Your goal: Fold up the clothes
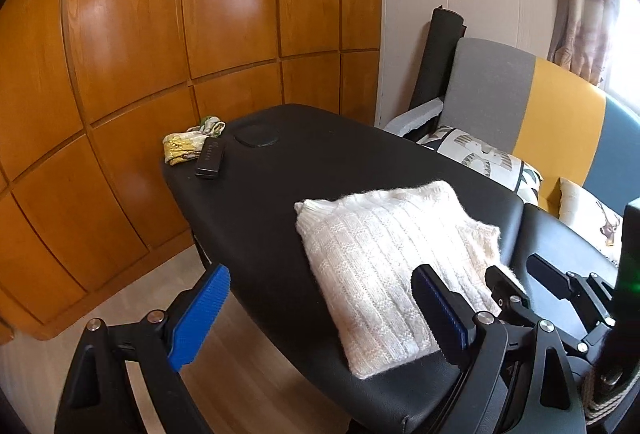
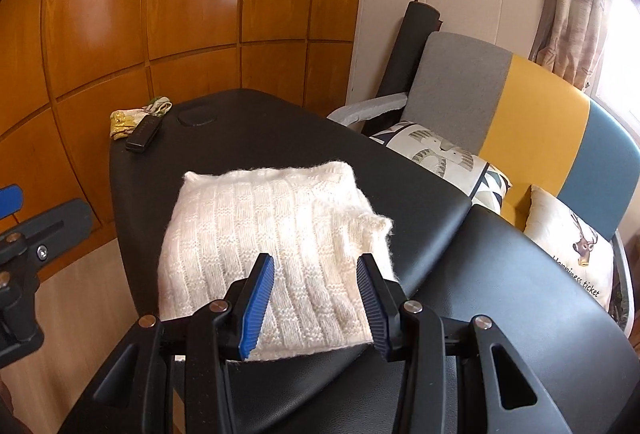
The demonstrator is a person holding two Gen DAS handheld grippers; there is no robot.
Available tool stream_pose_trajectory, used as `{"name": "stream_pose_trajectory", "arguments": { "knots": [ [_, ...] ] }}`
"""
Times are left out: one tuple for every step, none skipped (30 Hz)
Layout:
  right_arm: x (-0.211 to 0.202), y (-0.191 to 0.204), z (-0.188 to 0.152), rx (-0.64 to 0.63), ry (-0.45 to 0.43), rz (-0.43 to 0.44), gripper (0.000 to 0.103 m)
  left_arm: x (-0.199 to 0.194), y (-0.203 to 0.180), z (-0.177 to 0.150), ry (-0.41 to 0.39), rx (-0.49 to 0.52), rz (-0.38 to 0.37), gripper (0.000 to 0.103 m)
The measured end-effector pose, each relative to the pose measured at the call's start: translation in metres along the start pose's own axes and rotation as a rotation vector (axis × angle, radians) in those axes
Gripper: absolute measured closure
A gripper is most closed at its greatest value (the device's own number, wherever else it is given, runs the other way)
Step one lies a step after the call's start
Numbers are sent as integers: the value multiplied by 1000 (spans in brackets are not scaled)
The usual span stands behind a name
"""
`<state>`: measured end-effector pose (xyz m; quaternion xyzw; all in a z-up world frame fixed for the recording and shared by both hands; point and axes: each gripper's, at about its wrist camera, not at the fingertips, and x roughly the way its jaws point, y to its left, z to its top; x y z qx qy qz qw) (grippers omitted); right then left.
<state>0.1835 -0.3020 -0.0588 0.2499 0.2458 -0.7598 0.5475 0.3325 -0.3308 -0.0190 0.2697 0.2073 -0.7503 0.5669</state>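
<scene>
We see both fisheye views looking forward and downward along their own claws, close above the near end of the black tabletop [image 1: 304,162]. Both share the folded white sweater [image 2: 276,234], the wooden wall panels [image 1: 160,34] upper left, and the sofa [image 2: 540,122] at right.

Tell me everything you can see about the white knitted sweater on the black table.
The white knitted sweater is a fluffy cream-white wool-like knit with a ribbed block pattern. It is folded into a thick, roughly square bundle, with one fuzzy folded edge sticking out at its right side. It lies flat on the black padded table, near the front edge, apart from the small items at the far end. Nothing grips it: the right gripper is poised just above its near edge, jaws apart, and the left gripper is open too.
</scene>
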Motion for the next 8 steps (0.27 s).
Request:
{"name": "stream_pose_trajectory", "arguments": {
  "knots": [
    [0, 0, -1, -1, 1, -1, 60, 1, 0, 1, 7, -4, -5, 10],
    [1, -1, -1, -2, 3, -3, 60, 1, 0, 1, 11, -9, -15, 10],
    [0, -1, -1, -2, 2, -5, 60, 2, 0, 1, 13, -11, -19, 10],
    [0, -2, -1, -1, 2, -7, 60, 3, -1, 1, 15, -12, -18, 11],
    [0, -4, -1, 2, 4, -7, 60, 3, -1, 0, 14, -8, -18, 13],
    [1, -6, -1, 7, 6, -5, 60, 3, -2, 0, 10, -3, -19, 16],
    [1, -8, -2, 10, 7, -6, 60, 3, -3, -1, 7, 3, -19, 16],
    [1, -9, -1, 13, 5, -6, 60, 3, -4, -1, 6, 4, -17, 16]
  ]
}}
